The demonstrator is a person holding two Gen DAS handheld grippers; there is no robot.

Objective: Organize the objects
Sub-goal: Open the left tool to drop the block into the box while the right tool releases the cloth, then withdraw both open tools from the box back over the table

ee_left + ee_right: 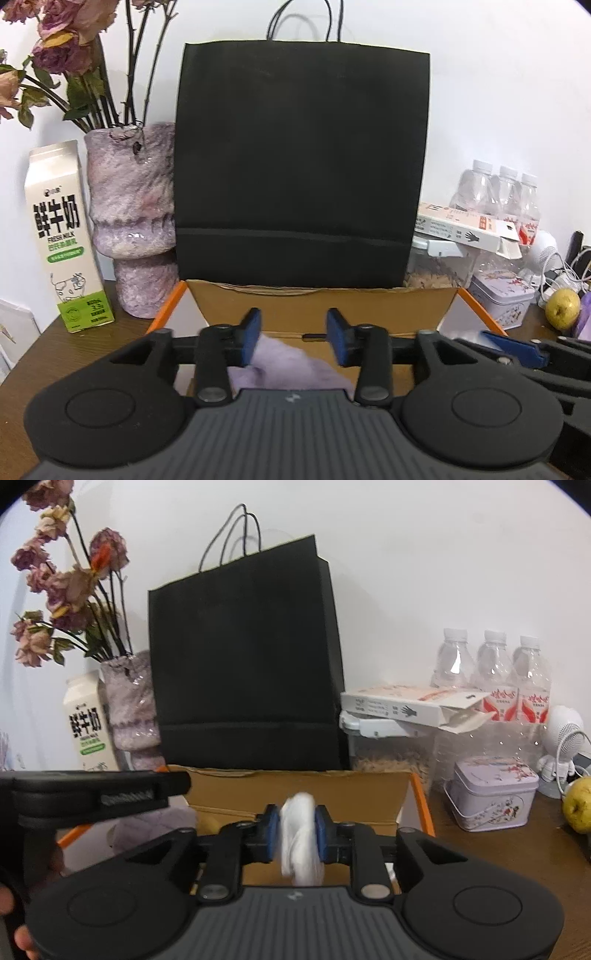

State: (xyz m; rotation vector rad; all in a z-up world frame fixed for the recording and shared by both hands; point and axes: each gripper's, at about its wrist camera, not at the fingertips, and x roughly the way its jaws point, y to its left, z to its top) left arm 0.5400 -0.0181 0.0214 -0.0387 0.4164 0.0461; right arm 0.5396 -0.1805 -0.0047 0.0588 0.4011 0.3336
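An open cardboard box [321, 306] with orange edges stands in front of me on the wooden table; it also shows in the right wrist view [332, 794]. My left gripper [294, 336] is open over the box, above a lilac cloth [291, 365] that lies inside. My right gripper [297, 830] is shut on a white crumpled plastic bag [301, 834] and holds it over the box's right part. The lilac cloth [147, 830] shows at the box's left in the right wrist view. The left gripper's body [92, 794] crosses that view at left.
A black paper bag [301, 166] stands behind the box. A milk carton [62, 236] and a purple vase [136, 218] with dried roses stand at left. Water bottles [491, 672], a flat white carton [410, 701], a lilac tin [491, 794] and a yellow fruit [580, 805] are at right.
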